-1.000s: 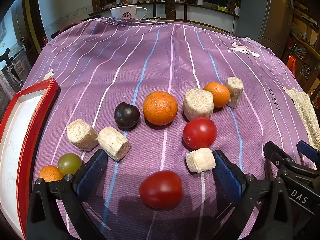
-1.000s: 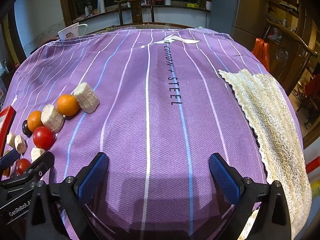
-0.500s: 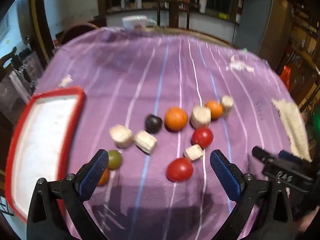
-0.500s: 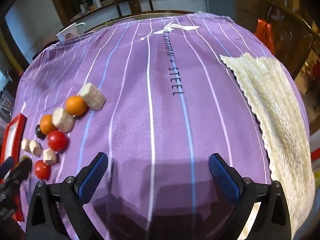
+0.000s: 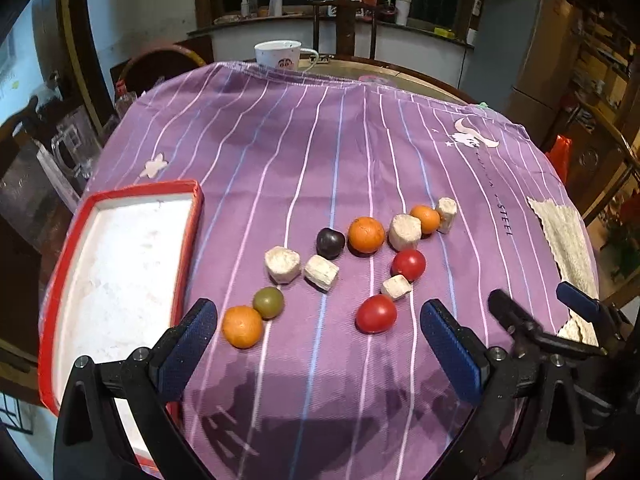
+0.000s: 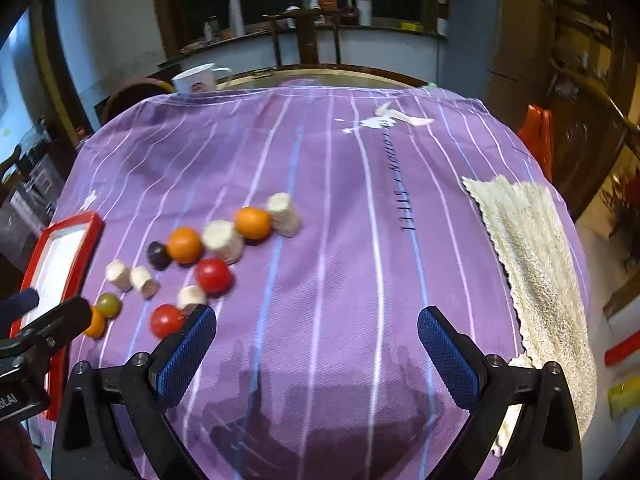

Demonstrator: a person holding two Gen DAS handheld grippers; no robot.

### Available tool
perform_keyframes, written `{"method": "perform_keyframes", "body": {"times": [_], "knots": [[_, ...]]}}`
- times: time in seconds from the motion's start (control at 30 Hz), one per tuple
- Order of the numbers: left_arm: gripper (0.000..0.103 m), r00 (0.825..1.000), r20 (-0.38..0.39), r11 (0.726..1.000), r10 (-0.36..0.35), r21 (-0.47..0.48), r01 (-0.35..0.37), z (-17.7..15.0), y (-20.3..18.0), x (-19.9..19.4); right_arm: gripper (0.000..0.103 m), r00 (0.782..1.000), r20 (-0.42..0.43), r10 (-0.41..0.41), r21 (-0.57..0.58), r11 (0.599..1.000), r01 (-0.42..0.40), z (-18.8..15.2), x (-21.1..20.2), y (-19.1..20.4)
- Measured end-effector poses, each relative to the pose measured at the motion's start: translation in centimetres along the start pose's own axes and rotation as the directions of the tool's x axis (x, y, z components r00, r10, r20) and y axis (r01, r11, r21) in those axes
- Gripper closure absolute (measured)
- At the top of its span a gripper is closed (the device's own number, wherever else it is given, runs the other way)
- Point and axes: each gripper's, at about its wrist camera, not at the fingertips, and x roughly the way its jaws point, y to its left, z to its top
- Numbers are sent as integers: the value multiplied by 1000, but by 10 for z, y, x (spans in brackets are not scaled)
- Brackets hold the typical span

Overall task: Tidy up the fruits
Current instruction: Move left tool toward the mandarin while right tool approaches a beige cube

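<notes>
Left tongs [image 5: 318,344] spread and empty, pulled back and up from the fruit since a second ago, so the whole scatter and the red tray [image 5: 188,236] now in view; probably picking a first target, nothing sorted yet. Right tongs [image 6: 316,344] likewise spread, holding nothing, over bare purple cloth [image 6: 340,200]. On the counter: nearest tomato [image 5: 376,314], orange [image 5: 242,327] touching a green fruit [image 5: 268,302], dark plum [image 5: 330,243]. Pale sponge-like chunks [image 5: 282,264] mixed between the fruits, crowding any grasp. Beige towel [image 6: 536,256] well apart at right.
</notes>
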Motion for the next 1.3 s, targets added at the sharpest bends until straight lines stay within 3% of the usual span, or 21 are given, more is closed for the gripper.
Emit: {"method": "perform_keyframes", "body": {"times": [0.53,1.07,1.17,1.3], "knots": [[1,999,-5,998,-41,43,41,-2,14,-13,0,1000,-17,4,-58,998,-5,-11,-7,36],[1,997,-58,998,-59,9,59,-4,23,4,0,998,-61,30,-47,998,-33,-13,7,39],[1,996,-62,998,-59,-20,58,1,36,7,0,997,-72,39,-40,998,-42,-14,11,36],[1,999,-40,991,-28,-135,22,14,78,5,0,997,-63,34,-21,999,-35,-13,15,25]]}}
